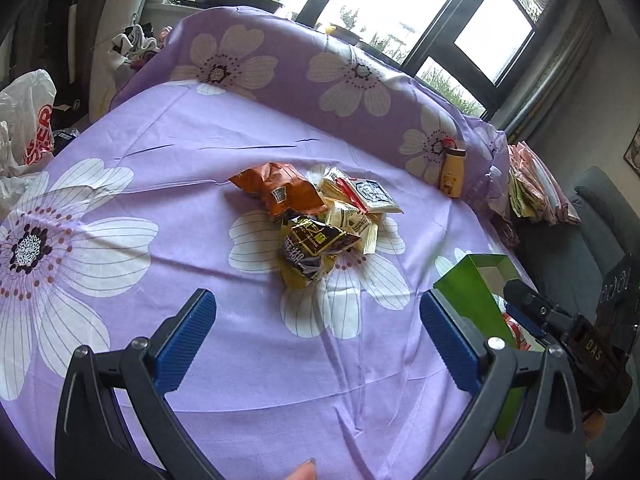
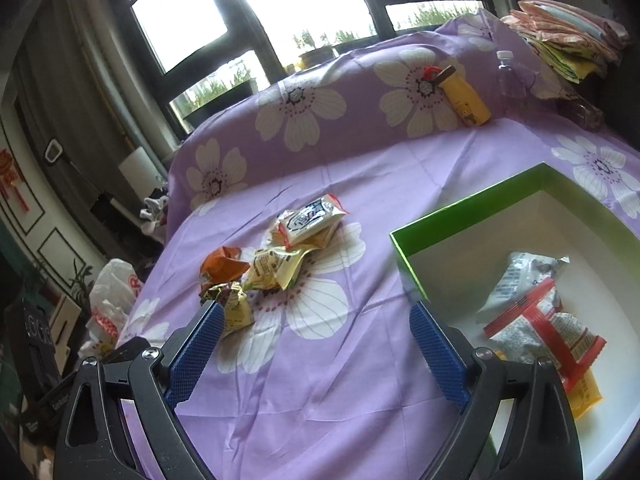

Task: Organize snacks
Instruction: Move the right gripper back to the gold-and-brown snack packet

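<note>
Nearest in the left wrist view, the left tongs [image 1: 318, 312] are seen spread wide, with nothing between the blue pads [image 1: 188, 338] but the purple flowered sheet [image 1: 200, 128]. A fingertip [image 1: 302, 470] is visible at the bottom edge. In the right wrist view, the right tongs [image 2: 314, 326] are likewise held wide apart and empty, with only the sheet between the pads.

Just beside the right tongs, on their right, a green box [image 2: 460, 208] with a white inside is seen lying open. Several snack packets are lying in it, among them a silver packet [image 2: 516, 280] and a red-striped packet [image 2: 556, 332]. The same box [image 1: 470, 292] is partly hidden behind the left tongs' right finger.

Farther out, on a white flower of the sheet, a loose pile of snacks [image 1: 320, 216] is found, well apart from the box: an orange bag [image 1: 280, 192], a dark packet [image 1: 312, 244] and a white packet [image 1: 372, 196] can be made out. In the right view the pile [image 2: 276, 260] lies ahead of the tongs, slightly to the left.

At the back, a yellow bottle [image 2: 466, 98] is leaned against the covered ridge, with a clear bottle [image 2: 510, 74] near it.
</note>
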